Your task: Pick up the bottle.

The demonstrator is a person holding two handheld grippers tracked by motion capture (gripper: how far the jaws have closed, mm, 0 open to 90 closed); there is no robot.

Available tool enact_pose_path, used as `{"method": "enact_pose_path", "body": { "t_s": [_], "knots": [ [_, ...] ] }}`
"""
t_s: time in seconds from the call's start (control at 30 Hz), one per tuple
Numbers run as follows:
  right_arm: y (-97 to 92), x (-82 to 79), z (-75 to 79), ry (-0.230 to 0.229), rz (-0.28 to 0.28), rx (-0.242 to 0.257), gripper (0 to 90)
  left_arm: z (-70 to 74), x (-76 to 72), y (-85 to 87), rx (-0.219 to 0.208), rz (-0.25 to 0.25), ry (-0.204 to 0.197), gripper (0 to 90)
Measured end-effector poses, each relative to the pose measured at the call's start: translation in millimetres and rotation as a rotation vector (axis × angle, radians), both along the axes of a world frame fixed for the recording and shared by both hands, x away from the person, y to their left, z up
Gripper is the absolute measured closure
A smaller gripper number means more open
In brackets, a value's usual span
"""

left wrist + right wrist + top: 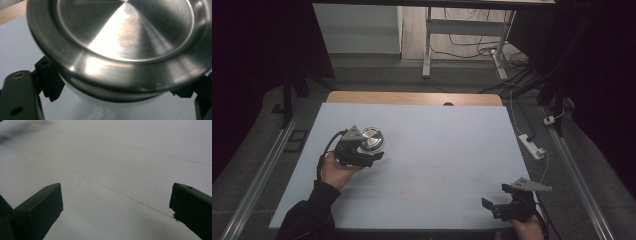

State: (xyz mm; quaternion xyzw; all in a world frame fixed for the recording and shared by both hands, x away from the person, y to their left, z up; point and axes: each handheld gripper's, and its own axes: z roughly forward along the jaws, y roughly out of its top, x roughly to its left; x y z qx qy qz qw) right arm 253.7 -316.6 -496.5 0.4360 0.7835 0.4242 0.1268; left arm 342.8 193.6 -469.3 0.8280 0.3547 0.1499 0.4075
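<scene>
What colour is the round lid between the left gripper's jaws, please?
Silver: the round lid is brushed, shiny metal with a white underside, clearest in the left gripper view.

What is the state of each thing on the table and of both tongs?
Round steel container: upright, lid on, gripped low on its body.
Left tongs: shut on the round steel container.
Right tongs: open, nothing held, over the white mat.
</scene>
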Motion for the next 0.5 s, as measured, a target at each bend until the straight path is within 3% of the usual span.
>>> {"method": "enact_pose_path", "body": {
  "t_s": [0.5],
  "knots": [
    [0.1,-0.4,0.2,-0.001,0.001,0.001,0.0,18.5,4.7,-44.7,0.006,-0.126,-0.001,15.9]
  ]
}}
